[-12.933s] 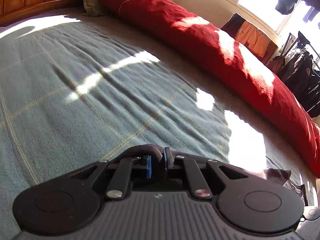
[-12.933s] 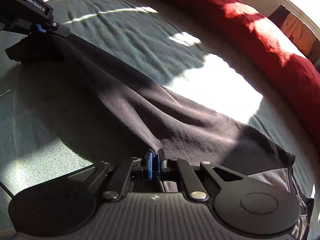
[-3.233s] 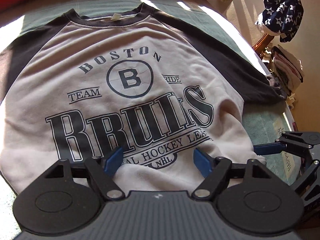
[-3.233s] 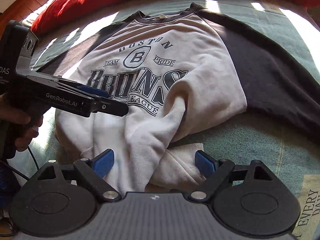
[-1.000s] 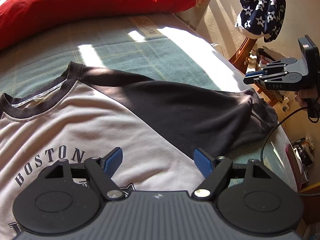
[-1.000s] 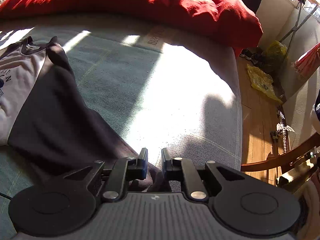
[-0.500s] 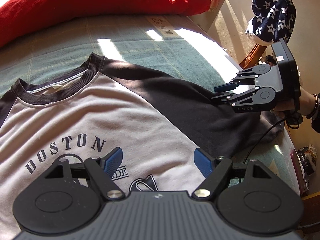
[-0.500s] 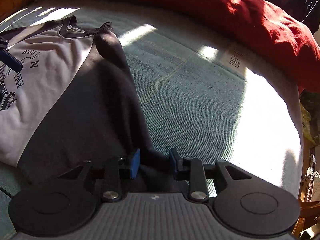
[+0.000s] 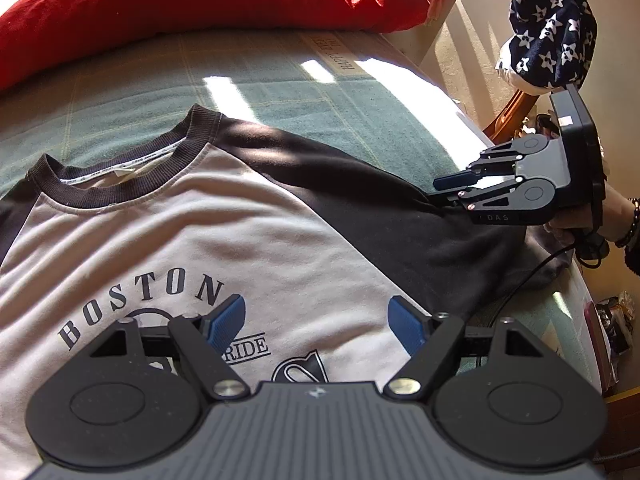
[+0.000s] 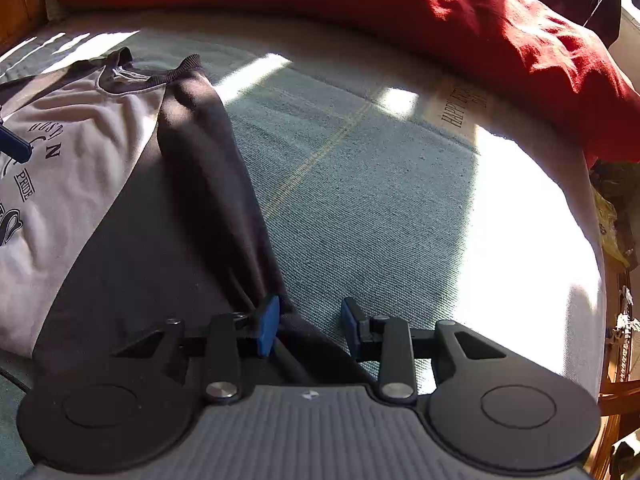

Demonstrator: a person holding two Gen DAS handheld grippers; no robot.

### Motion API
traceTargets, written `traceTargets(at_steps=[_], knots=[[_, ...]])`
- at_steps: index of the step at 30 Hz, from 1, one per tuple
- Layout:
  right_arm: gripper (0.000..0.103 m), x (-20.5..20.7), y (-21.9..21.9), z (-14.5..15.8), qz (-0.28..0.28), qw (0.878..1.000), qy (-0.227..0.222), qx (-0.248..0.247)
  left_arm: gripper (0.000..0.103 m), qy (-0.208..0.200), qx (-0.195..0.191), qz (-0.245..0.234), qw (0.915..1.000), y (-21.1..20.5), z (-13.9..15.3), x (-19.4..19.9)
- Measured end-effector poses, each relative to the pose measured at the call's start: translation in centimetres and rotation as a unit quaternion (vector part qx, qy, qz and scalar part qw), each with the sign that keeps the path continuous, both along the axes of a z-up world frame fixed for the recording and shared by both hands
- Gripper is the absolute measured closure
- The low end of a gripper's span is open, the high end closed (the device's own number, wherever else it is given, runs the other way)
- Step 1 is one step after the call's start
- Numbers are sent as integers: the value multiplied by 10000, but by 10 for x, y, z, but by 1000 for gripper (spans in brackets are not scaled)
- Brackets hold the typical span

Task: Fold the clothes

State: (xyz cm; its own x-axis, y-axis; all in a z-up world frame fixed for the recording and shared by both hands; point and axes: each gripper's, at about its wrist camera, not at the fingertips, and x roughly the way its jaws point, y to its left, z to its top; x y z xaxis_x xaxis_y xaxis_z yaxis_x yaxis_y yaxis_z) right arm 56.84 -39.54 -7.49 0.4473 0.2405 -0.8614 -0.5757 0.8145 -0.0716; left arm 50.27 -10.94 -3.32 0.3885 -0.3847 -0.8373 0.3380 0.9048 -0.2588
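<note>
A grey sweatshirt (image 9: 240, 232) with dark sleeves and a "BOSTON" print lies front up on the green blanket (image 9: 320, 100). My left gripper (image 9: 316, 322) hovers over its chest print, jaws wide open and holding nothing. The right dark sleeve (image 9: 400, 232) stretches toward the bed's edge. My right gripper (image 9: 440, 190) sits at that sleeve's upper edge. In the right wrist view the right gripper (image 10: 308, 320) straddles the edge of the sleeve (image 10: 200, 184). Its jaws are closing, the fabric touches only the left pad, and a gap remains.
A long red duvet (image 9: 200, 0) runs along the far side of the bed. A star-patterned cloth (image 9: 548, 36) hangs on a wooden chair beyond the bed's right edge. A hand (image 9: 568, 224) and a black cable (image 9: 532, 276) trail behind the right gripper.
My right gripper has swung in from the bed's edge onto the dark sleeve, and its jaws have widened from nearly shut to straddle the fabric. The left gripper has hardly moved.
</note>
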Motion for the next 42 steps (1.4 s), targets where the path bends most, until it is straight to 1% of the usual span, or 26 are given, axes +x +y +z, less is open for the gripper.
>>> traceTargets(at_steps=[1,2,4,5,7,8,9,10,12,13,15,16,18,20,21,23,24,25,27,29,31,34,35,38,40,42], knots=[[87,-1,4,1,67,10000,32,-28,24,9,0,5,10000,0,0,0],[100,-2,8,1,154,9998,-1,-141,24,12,-14,6,10000,0,0,0],[101,-5,18,3,366,9978,-182,-514,24,-18,-25,-9,10000,-1,2,1],[101,-4,19,3,355,9967,-297,-671,24,-35,-17,3,10000,0,2,1],[101,9,10,2,-106,9955,-440,-837,24,-69,-2,26,10000,0,4,1],[101,14,5,4,-352,9948,-450,-839,24,-81,-17,33,10000,1,5,2],[99,16,1,9,-509,9951,-457,-711,24,-93,-39,31,9999,1,6,2],[96,14,-2,16,-580,9963,-432,-472,24,-98,-57,28,9999,2,7,2],[86,5,-2,29,-609,9976,-312,45,24,-84,-53,43,9999,4,5,2],[85,0,1,31,-571,9979,-205,241,24,-69,-49,58,9999,5,4,2],[72,-8,12,28,-456,9971,83,601,24,-43,-42,107,9999,6,1,3],[69,-7,17,21,-451,9965,183,684,24,-32,-40,141,9999,7,0,3],[67,-1,28,5,-484,9955,285,766,24,-17,-64,191,9998,9,-1,3],[67,11,32,-3,-649,9948,133,772,24,-46,-36,216,9997,10,1,3],[67,18,29,-2,-889,9928,49,804,24,-61,-23,228,9997,11,2,2],[66,29,21,6,-1467,9846,-43,951,24,-99,-22,249,9996,16,5,1],[65,30,18,12,-1541,9816,-30,1130,24,-125,-26,273,9995,18,6,0],[64,29,18,17,-1522,9796,-20,1314,24,-152,-8,330,9993,22,8,-1],[54,24,28,25,-1232,9806,29,1522,24,-202,20,463,9987,29,10,-1],[52,26,47,23,-932,9823,248,1606,24,-235,30,640,9977,38,12,-1],[52,33,68,12,-775,9816,496,1676,24,-272,63,839,9961,49,14,-1],[52,47,89,-5,-763,9837,446,1563,24,-315,137,1001,9944,62,16,-3],[52,52,95,-8,-765,9851,338,1504,24,-326,206,1037,9939,67,17,-4],[51,63,97,1,-994,9853,124,1381,24,-379,291,1137,9924,76,21,-8],[49,62,91,14,-1104,9833,157,1435,24,-379,205,1190,9920,81,23,-10],[44,47,80,29,-1096,9827,115,1488,24,-378,140,1191,9921,82,24,-11]])
